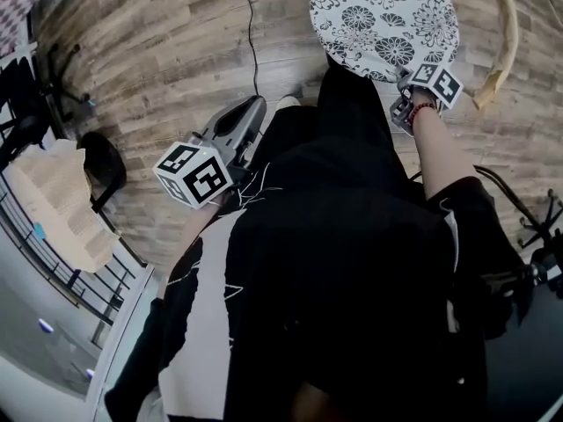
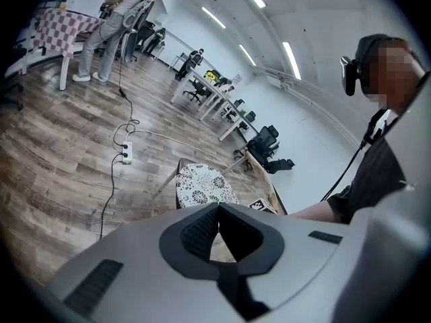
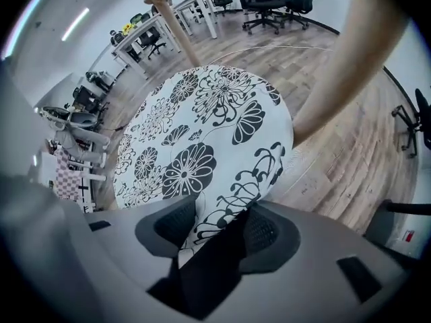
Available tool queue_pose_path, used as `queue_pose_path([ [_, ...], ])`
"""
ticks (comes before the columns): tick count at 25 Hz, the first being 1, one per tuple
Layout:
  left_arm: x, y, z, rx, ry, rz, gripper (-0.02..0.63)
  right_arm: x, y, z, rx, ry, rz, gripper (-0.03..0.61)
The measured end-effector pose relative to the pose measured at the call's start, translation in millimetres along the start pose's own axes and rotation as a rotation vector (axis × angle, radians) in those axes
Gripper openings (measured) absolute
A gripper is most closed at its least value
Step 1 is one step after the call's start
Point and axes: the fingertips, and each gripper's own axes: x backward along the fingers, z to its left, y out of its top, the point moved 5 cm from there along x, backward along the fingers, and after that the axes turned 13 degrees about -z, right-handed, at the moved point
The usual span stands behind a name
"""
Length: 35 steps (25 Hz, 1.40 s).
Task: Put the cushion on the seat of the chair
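Observation:
The round white cushion (image 1: 383,20) with black flowers lies flat on the seat of the chair, whose curved wooden back (image 1: 506,42) arcs to its right. My right gripper (image 1: 406,82) points steeply down at the cushion's near edge. In the right gripper view the cushion (image 3: 202,133) fills the middle, and its rim hangs between the jaws of my right gripper (image 3: 215,224), which stand apart and do not press on it. My left gripper (image 1: 258,104) hovers over the wood floor, left of the chair. It (image 2: 217,210) is shut and empty, with the cushion (image 2: 202,187) ahead of it.
A black cable (image 1: 253,42) runs across the floor to a power strip (image 2: 125,155). A dark office chair (image 1: 104,161) stands at the left, and a black stand (image 1: 537,236) at the right. Desks with chairs (image 2: 209,89) and a standing person (image 2: 111,25) are farther off.

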Motion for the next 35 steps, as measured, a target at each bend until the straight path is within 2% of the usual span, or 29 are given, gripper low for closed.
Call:
queue_pose_path([
  [4,20,3,3,-0.015,-0.007,-0.011,0.014,16,-5,0,-0.042,-0.018,-0.039,0.213],
  [10,49,3,15,-0.042,-0.006,-0.011,0.014,27,-15,-6,-0.312,-0.008,-0.145,0.212],
  [14,71,-2,23,-0.052,-0.001,-0.015,0.014,36,-30,-6,-0.384,0.004,-0.182,0.212],
  [23,96,12,13,-0.092,-0.102,-0.077,0.014,101,-65,0,-0.353,0.049,-0.232,0.206],
  [28,106,25,5,-0.138,-0.163,-0.119,0.014,151,-75,25,-0.294,0.143,-0.296,0.124],
  [31,106,39,-4,-0.172,-0.210,-0.155,0.014,180,-71,49,-0.258,0.207,-0.355,0.035],
  [35,113,46,-18,-0.220,-0.262,-0.197,0.014,216,-73,77,-0.199,0.320,-0.406,0.020],
])
